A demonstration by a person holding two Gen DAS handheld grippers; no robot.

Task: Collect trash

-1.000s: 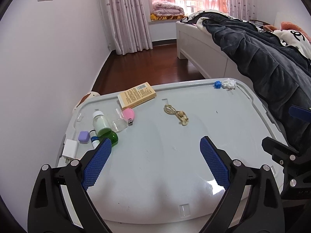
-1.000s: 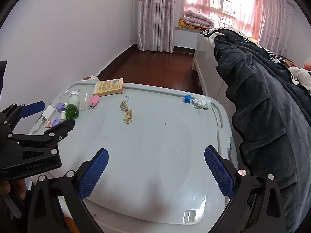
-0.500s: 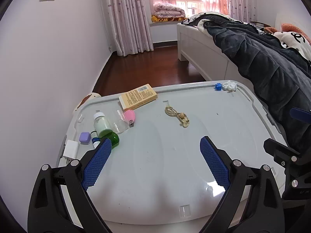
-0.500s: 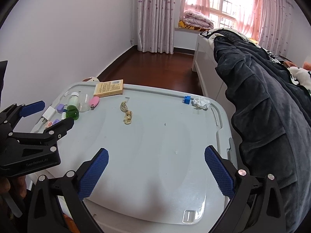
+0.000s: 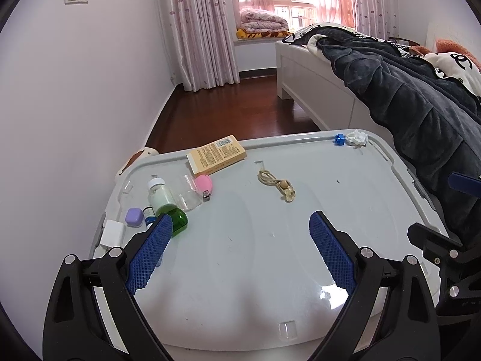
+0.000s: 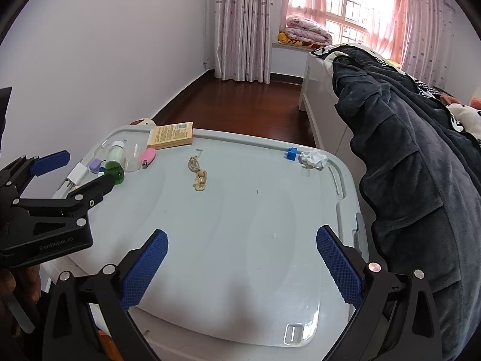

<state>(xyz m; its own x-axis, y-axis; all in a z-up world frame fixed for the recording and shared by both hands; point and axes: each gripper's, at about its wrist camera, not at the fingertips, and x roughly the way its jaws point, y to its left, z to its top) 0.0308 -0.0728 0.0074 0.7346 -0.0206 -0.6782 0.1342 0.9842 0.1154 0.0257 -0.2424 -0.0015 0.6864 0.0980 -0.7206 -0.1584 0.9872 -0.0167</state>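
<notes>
Jaws of both grippers spread wide and empty, crumpled tissue (image 6: 314, 158) far ahead at lid's (image 6: 240, 225) corner

Crumpled white tissue (image 6: 313, 158) (image 5: 356, 137), small wad, creased and bunched, lies at far right corner of the pale grey plastic lid surface (image 6: 240, 225), close to the raised rim. Just beside it on its left a small blue block (image 6: 291, 153), near or touching, can't tell which. Tissue sits loose, not held, well apart from the cluster of small bottles at the far left side. Nothing lies on top of it.
</notes>
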